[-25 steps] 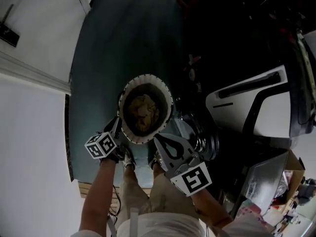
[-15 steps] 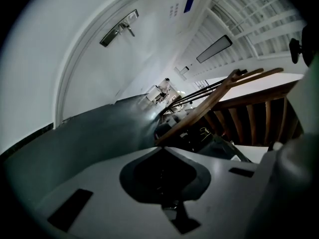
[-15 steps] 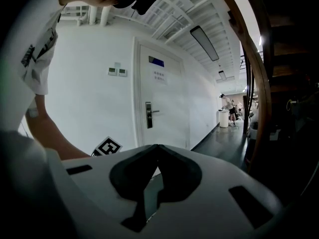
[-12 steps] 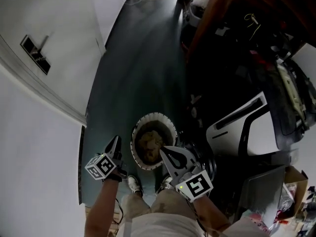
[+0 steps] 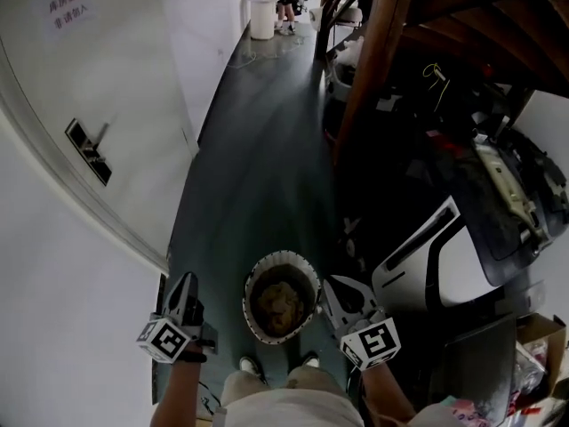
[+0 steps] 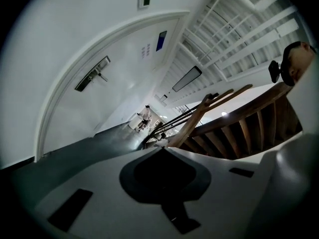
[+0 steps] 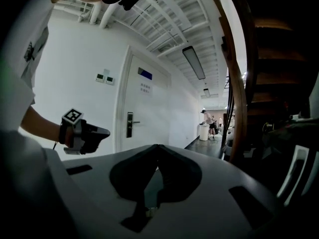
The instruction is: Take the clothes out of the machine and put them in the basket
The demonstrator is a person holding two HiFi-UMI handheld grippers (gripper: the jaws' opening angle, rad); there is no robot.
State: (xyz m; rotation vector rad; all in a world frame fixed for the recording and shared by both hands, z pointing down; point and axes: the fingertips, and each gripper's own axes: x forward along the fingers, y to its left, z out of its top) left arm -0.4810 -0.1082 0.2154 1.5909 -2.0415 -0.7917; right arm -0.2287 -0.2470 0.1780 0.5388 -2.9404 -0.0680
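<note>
The clothes (image 5: 283, 302) lie heaped in the basket (image 5: 252, 283), which stands on the dark floor (image 5: 258, 176) just ahead of the person's shoes (image 5: 249, 364), between the floor's wall-side edge and what appears to be the white machine (image 5: 418, 256) in the gloom at right. The left gripper (image 5: 185, 280) and right gripper (image 5: 332, 285) flank the rim without touching it, each with jaws pressed together on nothing and held level, clear of the load, likely because this drop is done and another reach awaits.
</note>
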